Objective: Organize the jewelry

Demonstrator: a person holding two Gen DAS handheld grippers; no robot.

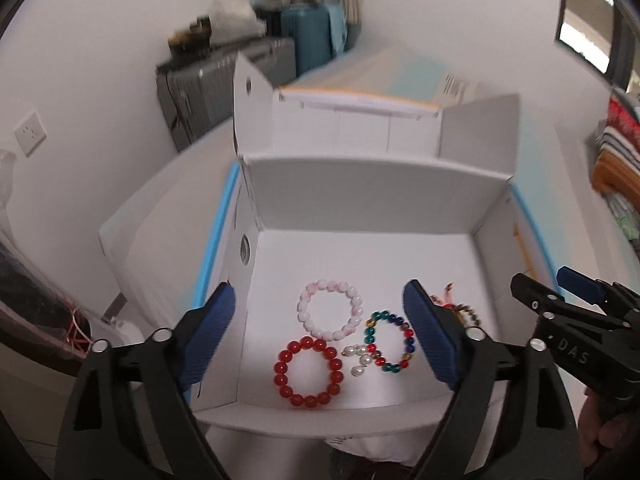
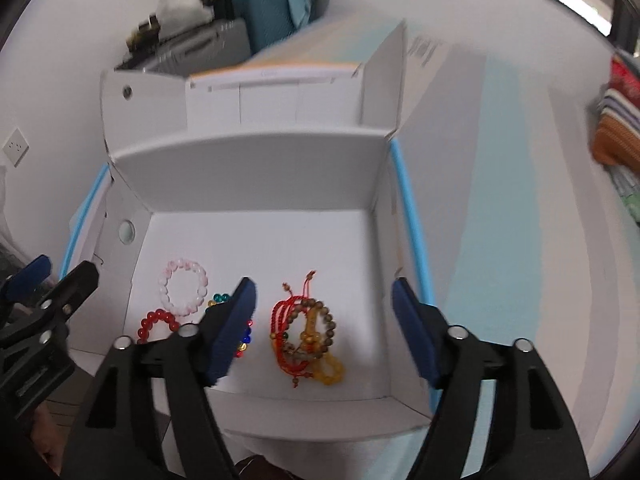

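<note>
An open white box [image 1: 360, 184] holds several bracelets. In the left wrist view I see a pink bead bracelet [image 1: 330, 309], a red bead bracelet [image 1: 309, 372], a multicolour bead bracelet [image 1: 389, 341] and a small pearl piece [image 1: 361, 357]. My left gripper [image 1: 320, 338] is open and empty above them. In the right wrist view a tangle of red cord, brown bead and amber bracelets [image 2: 308, 340] lies on the floor of the box [image 2: 256, 160]. My right gripper [image 2: 324, 332] is open and empty around that tangle from above.
The box's raised lid [image 1: 360, 120] stands behind it. The box sits on a white and pale blue surface [image 2: 500, 200]. Suitcases [image 1: 224, 80] stand by the far wall. Folded striped cloth [image 1: 620, 152] lies at the right. The right gripper's side shows in the left wrist view [image 1: 580, 320].
</note>
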